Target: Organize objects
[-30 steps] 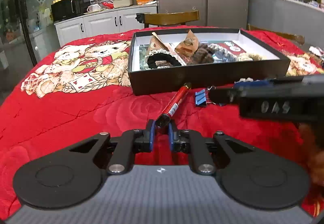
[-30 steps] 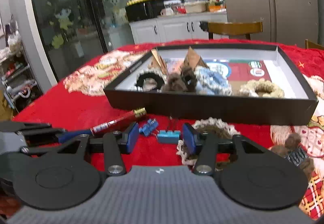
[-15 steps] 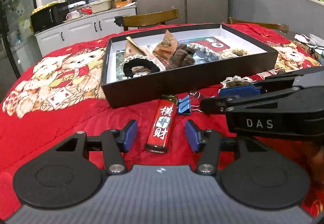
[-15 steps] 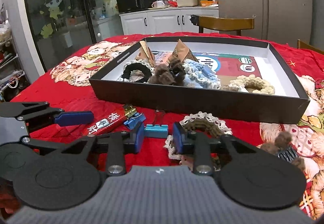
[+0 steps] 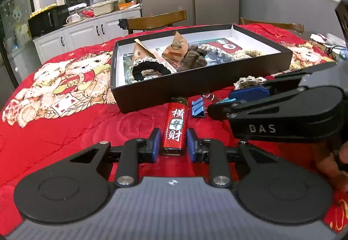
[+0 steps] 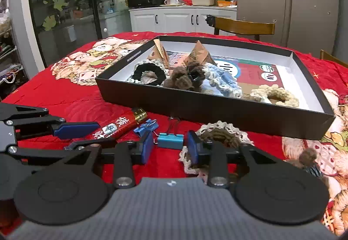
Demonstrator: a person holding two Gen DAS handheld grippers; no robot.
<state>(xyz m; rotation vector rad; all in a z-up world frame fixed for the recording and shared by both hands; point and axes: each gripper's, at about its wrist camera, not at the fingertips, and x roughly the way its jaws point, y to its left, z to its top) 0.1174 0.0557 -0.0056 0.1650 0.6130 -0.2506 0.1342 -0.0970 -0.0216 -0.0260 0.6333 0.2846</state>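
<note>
A red lighter [image 5: 175, 126] with white characters lies on the red cloth before the black box [image 5: 202, 81]. My left gripper [image 5: 173, 142] is open, its blue pads on either side of the lighter's near end, small gaps showing. My right gripper [image 6: 170, 148] is open around a light blue binder clip [image 6: 170, 140], pads apart from it. A darker blue binder clip [image 6: 146, 126] lies next to the lighter [image 6: 117, 126]. A brown and cream crocheted scrunchie [image 6: 219, 133] sits under my right finger.
The box [image 6: 217, 107] holds several scrunchies and two paper pyramids. A brown pom-pom hair tie [image 6: 307, 156] lies at the right. Wooden chairs stand behind the table. The right gripper crosses the left wrist view [image 5: 282, 114].
My left gripper let go of the lighter, which now lies flat, and its pads have narrowed around it. My right gripper moved onto the light blue clip, closed in, then widened.
</note>
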